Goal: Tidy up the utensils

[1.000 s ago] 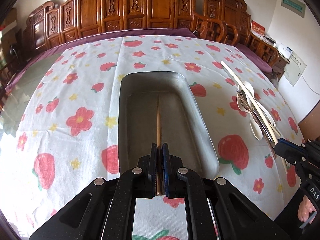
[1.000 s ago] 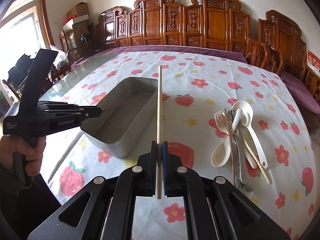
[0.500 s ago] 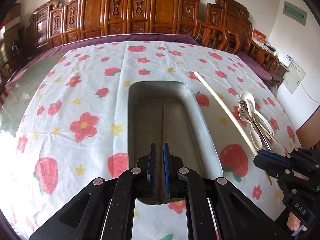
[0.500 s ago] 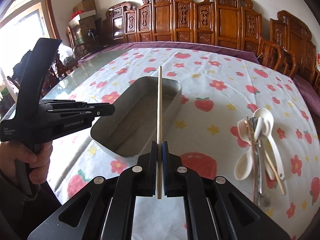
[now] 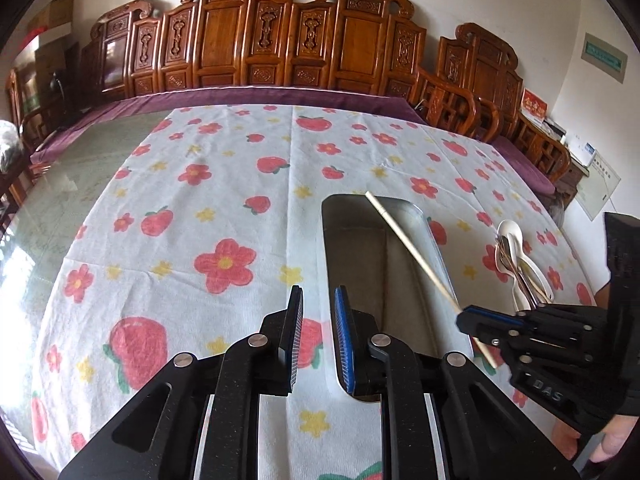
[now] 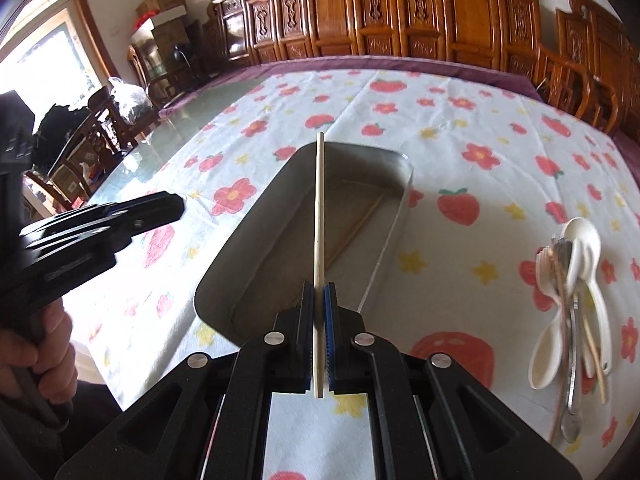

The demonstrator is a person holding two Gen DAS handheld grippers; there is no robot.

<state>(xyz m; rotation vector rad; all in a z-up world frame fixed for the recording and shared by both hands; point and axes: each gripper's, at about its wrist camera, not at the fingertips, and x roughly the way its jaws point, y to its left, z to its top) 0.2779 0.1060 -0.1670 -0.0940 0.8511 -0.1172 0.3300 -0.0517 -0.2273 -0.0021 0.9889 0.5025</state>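
Observation:
A metal tray (image 6: 400,208) stands on the flowered tablecloth; it also shows in the left wrist view (image 5: 404,204). One wooden chopstick (image 6: 354,228) lies inside it. My right gripper (image 6: 319,312) is shut on a pale chopstick (image 6: 319,216) and holds it over the tray's near end; this chopstick shows in the left wrist view (image 5: 412,252) too. My left gripper (image 5: 318,320) is open and empty, over the cloth just left of the tray.
A pile of white spoons, forks and chopsticks (image 6: 572,292) lies on the cloth right of the tray, also in the left wrist view (image 5: 516,260). Carved wooden chairs (image 5: 304,40) line the table's far edge. Bare glass tabletop (image 5: 60,184) lies at the left.
My left gripper let go of its chopstick into the tray, opened and moved left off the tray. My right gripper carried the pale chopstick left, over the tray.

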